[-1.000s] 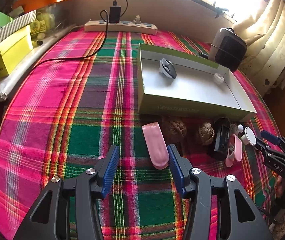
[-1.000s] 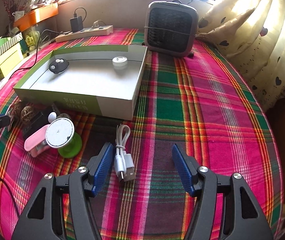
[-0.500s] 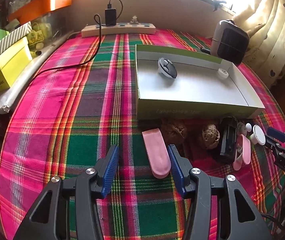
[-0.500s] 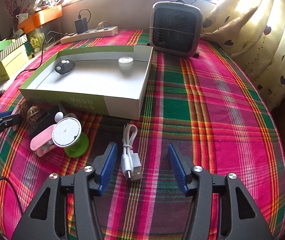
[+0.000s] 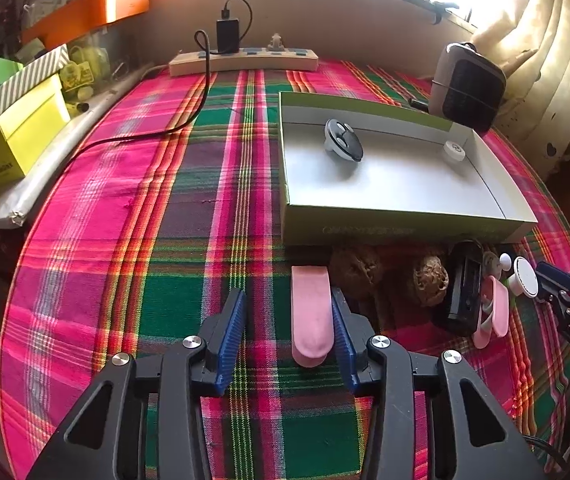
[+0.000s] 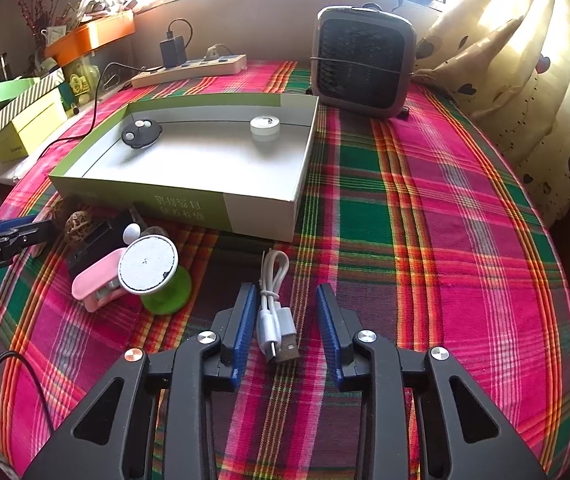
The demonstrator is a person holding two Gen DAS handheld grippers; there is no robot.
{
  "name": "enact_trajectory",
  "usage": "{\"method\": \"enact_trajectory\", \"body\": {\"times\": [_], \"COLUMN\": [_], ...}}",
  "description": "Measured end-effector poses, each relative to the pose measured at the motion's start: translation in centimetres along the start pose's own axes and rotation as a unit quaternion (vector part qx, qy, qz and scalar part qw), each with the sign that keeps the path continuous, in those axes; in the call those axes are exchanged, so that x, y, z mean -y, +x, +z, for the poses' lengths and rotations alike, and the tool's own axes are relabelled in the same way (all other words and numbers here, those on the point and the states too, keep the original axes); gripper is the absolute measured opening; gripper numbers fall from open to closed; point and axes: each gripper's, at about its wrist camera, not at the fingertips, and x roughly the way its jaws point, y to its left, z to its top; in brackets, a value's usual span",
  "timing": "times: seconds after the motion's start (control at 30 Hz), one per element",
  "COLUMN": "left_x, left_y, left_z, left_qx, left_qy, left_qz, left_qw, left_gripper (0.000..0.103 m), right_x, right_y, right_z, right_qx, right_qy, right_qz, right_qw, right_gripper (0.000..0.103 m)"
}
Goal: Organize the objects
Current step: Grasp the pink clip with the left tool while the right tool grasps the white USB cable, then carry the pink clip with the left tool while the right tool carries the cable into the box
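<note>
A pink oblong case [image 5: 311,316] lies on the plaid cloth between the fingers of my left gripper [image 5: 287,297]. Its jaws are closing: the right pad [image 5: 341,336] is against the case, the left pad [image 5: 232,330] stands clear of it. A bundled white USB cable [image 6: 275,312] lies between the fingers of my right gripper [image 6: 285,290], whose jaws are closing too, with a gap still showing on the right side. The green-and-white box [image 5: 405,222] holds a black key fob [image 5: 343,144] and a white round puck [image 5: 455,151].
In front of the box lie two brown balls [image 5: 355,270], a black device [image 5: 465,296], a pink clip [image 5: 493,314] and a white disc on a green spool [image 6: 148,266]. A heater [image 6: 361,60] and power strip [image 5: 245,60] stand at the back, yellow boxes [image 5: 17,136] at the left.
Both pairs of jaws have narrowed, the left around the pink case, the right around the white cable. Neither object has moved.
</note>
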Motion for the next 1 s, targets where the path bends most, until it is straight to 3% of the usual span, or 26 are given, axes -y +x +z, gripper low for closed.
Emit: {"method": "enact_trajectory", "body": {"times": [0.13, 0.2, 0.4, 1.0], "left_x": [-0.13, -0.25, -0.77, -0.82], "left_y": [-0.07, -0.08, -0.11, -0.3], "left_z": [-0.06, -0.08, -0.08, -0.11], "left_qx": [0.002, 0.003, 0.004, 0.007], "left_qy": [-0.001, -0.001, -0.008, -0.009], "left_qz": [0.006, 0.008, 0.013, 0.005], "left_qw": [1.0, 1.0, 0.9999, 0.9999], "left_gripper": [0.031, 0.027, 0.016, 0.016], "right_x": [-0.1, -0.18, -0.2, 0.05], "right_y": [-0.02, -0.05, -0.04, -0.08], "right_z": [-0.02, -0.04, -0.02, 0.04], "right_qx": [0.0, 0.001, 0.001, 0.002], "right_qy": [-0.003, -0.005, -0.005, 0.0], "right_qz": [0.003, 0.004, 0.004, 0.004], "right_qw": [1.0, 1.0, 1.0, 1.0], "right_gripper": [0.026, 0.018, 0.018, 0.018]}}
